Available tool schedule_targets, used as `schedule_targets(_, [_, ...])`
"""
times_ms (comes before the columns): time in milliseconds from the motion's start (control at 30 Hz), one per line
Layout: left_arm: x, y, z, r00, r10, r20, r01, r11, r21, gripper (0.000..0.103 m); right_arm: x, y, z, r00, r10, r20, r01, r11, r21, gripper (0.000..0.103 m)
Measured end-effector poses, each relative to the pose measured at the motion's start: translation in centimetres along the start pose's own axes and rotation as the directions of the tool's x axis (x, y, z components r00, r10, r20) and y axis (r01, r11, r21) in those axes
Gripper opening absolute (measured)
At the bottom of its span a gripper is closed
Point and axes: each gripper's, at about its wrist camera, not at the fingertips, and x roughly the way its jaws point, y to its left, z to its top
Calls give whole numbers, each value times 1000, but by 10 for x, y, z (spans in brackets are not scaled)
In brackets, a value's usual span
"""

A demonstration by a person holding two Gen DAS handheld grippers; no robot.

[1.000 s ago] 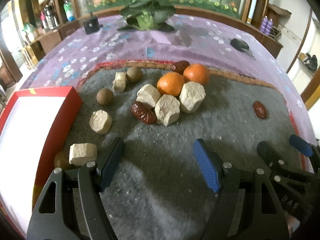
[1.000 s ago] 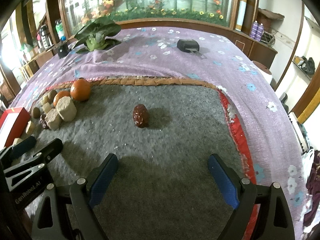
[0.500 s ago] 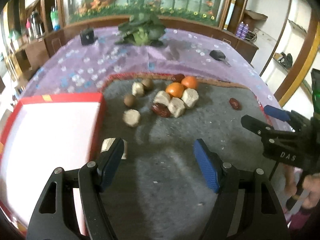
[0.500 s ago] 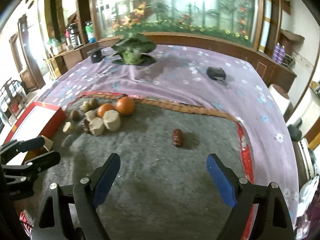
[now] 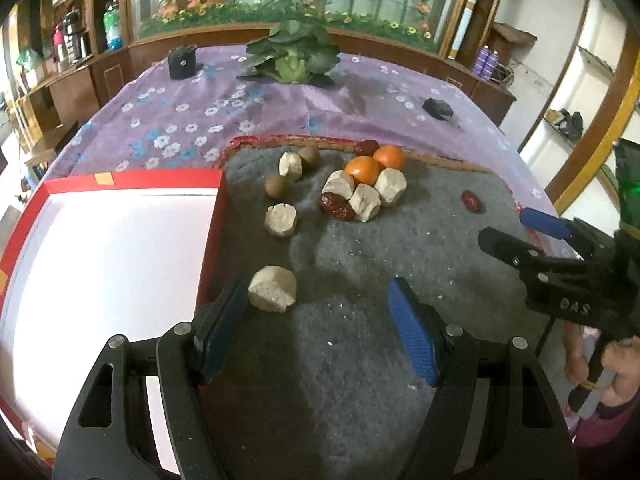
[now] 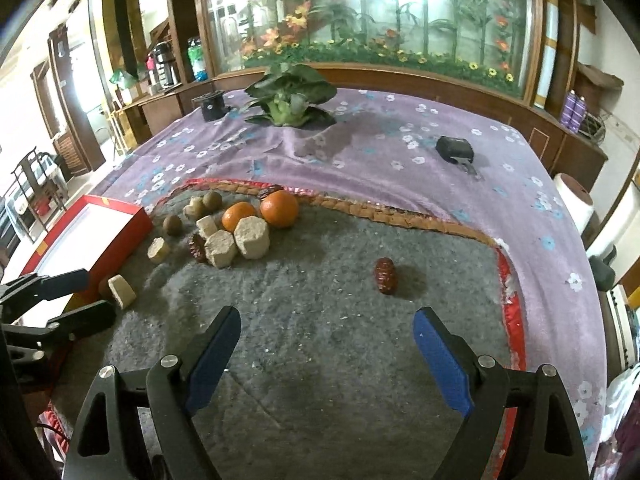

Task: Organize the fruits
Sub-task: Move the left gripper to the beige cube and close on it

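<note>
The left gripper [image 5: 316, 322] hovered with its blue-padded jaws spread wide and empty. At its three o'clock the right gripper [image 6: 326, 354] hung likewise agape, a hand [image 5: 612, 376] clasping its handle.

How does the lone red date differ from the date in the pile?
The lone date lies apart on bare grey mat, touching nothing; the pile date is wedged against beige blocks. The lone one sits nearer the right claw, the pile one nearer the red box. Both are dark red and wrinkled.
</note>
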Motion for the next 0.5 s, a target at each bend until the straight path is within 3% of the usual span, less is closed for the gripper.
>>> schedule_targets(300, [17, 0, -1, 997, 73, -14, -72, 997, 25, 73, 6, 5, -1, 1000, 24, -17, -24, 1000, -10, 88])
schedule_targets(367, [19, 0, -1, 997, 78, -17, -78, 996, 33, 73, 8, 7, -1, 999, 38, -26, -38, 999, -16, 81])
schedule_targets(400, [19, -1, -1, 997, 80, -16, -80, 996, 40, 71, 11, 9, 0, 998, 51, -39, -52, 998, -26, 77])
schedule_targets(500, [22, -2, -3, 993, 114, -25, -112, 992, 54, 52, 14, 16, 0, 996, 70, -53, -73, 996, -55, 69])
